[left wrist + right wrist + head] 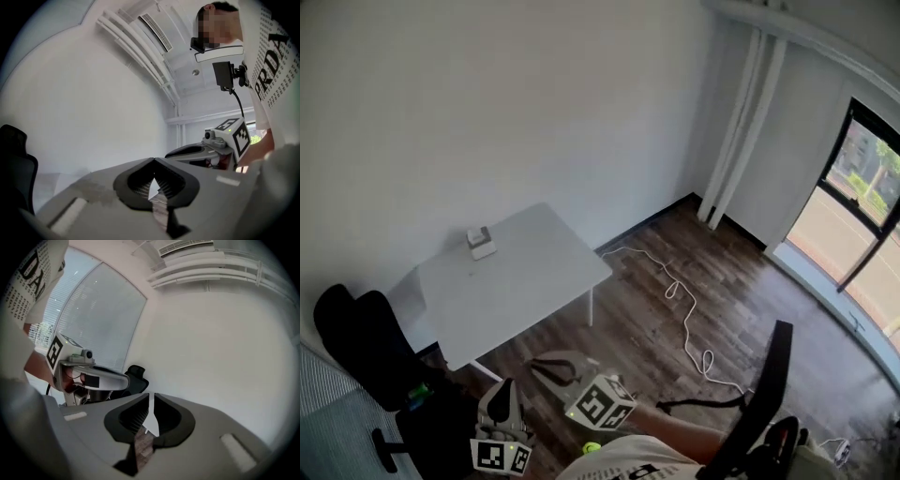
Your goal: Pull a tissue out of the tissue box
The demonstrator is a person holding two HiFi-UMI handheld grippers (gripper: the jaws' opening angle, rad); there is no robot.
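Tissue box (481,242) lies farthest. Nearest, low by the person's lap, the left gripper (152,161) points level, jaws tip to tip, empty. Just beside it, the right gripper (151,398) tilts slightly down, jaws a sliver apart, empty. Beyond, the box stands on the white table (534,281), near the wall-side edge.

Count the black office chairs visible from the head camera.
2. One office chair stands left of the white table; the other is at lower right, beside the person. Others may lie outside the frame.
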